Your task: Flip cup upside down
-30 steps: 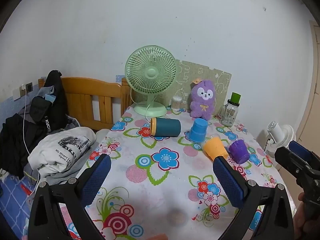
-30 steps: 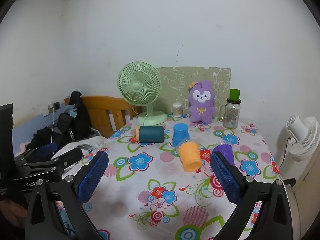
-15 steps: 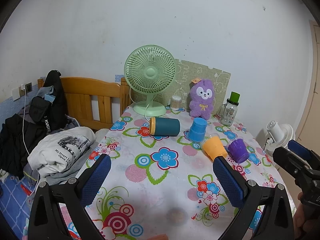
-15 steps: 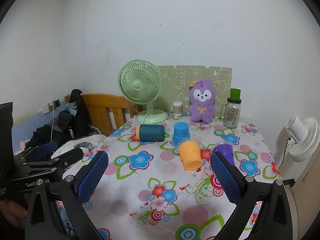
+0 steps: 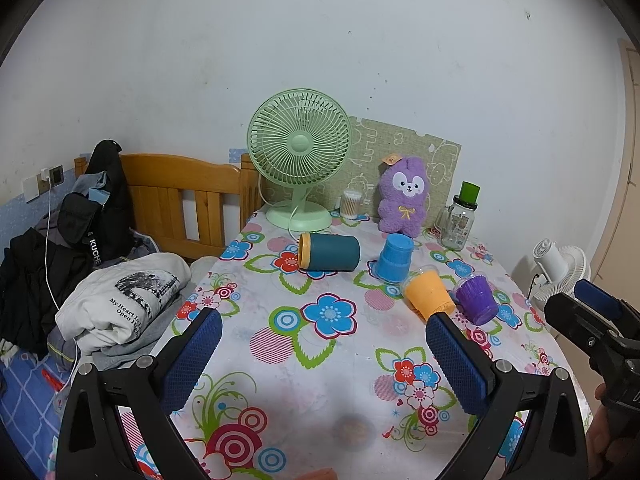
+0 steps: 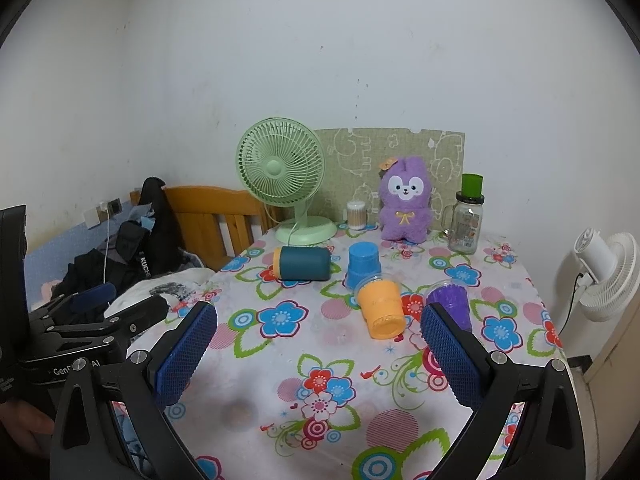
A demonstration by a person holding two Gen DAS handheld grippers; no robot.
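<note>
Several cups sit on the flowered tablecloth (image 5: 320,360). A dark teal cup (image 5: 330,252) with an orange rim lies on its side. A blue cup (image 5: 394,258) stands upside down. An orange cup (image 5: 428,295) and a purple cup (image 5: 476,298) lie tipped over. All show in the right wrist view too: teal (image 6: 304,263), blue (image 6: 362,264), orange (image 6: 382,310), purple (image 6: 450,304). My left gripper (image 5: 320,360) and right gripper (image 6: 316,354) are open and empty, held above the table's near part.
A green desk fan (image 5: 300,168), a cotton-swab jar (image 5: 351,205), a purple plush toy (image 5: 404,196) and a glass jar with a green lid (image 5: 460,220) line the back. A wooden bed frame (image 5: 180,192) with clothes is left; a white fan (image 6: 604,272) is right.
Both grippers have drifted slightly; the scene sits a little lower and closer in view. No cup has moved and both jaws stay open.
</note>
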